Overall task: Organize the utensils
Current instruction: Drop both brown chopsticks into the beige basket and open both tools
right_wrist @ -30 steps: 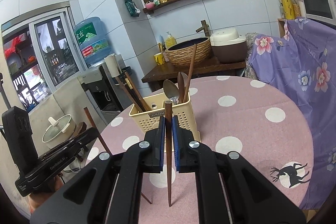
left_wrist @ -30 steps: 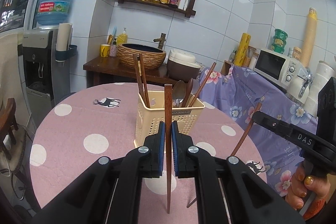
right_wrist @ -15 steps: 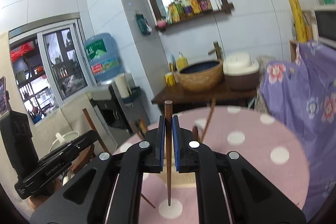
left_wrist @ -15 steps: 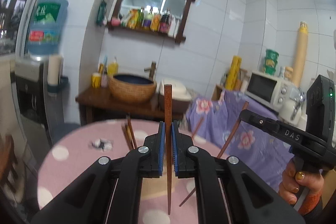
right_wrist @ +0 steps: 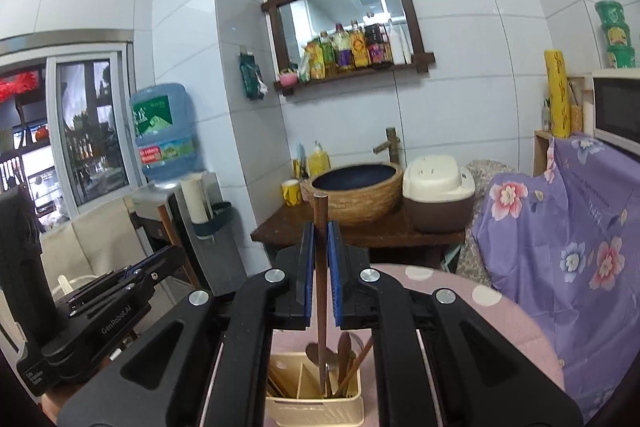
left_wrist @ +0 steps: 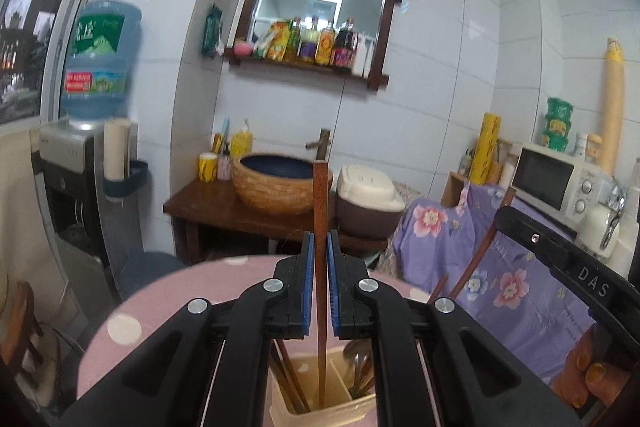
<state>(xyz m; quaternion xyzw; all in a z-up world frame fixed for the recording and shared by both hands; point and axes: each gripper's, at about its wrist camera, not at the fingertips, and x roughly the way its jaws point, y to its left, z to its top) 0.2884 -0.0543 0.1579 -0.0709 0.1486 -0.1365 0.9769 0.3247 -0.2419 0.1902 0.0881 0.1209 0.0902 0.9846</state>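
My left gripper (left_wrist: pixel 319 247) is shut on a brown wooden chopstick (left_wrist: pixel 320 211), held upright with its lower tip over the cream utensil holder (left_wrist: pixel 320 403) below. My right gripper (right_wrist: pixel 320 239) is shut on another brown chopstick (right_wrist: pixel 321 219), also upright above the same holder (right_wrist: pixel 316 403). The holder stands on the pink polka-dot table (left_wrist: pixel 132 327) and holds chopsticks on its left side and spoons (right_wrist: pixel 340 351) on its right. The right gripper also shows at the right of the left wrist view (left_wrist: pixel 560 259); the left gripper's body shows at the left of the right wrist view (right_wrist: pixel 100 315).
Behind the table stand a wooden washstand with a woven basin (left_wrist: pixel 280 183), a rice cooker (left_wrist: pixel 368 203), a water dispenser (left_wrist: pixel 96 99) at left, and a flowered purple cloth (left_wrist: pixel 520 279) under a microwave (left_wrist: pixel 552 179) at right.
Both grippers have risen and moved over the holder, each still holding its chopstick; the holder has dropped from mid-frame to the bottom of both views.
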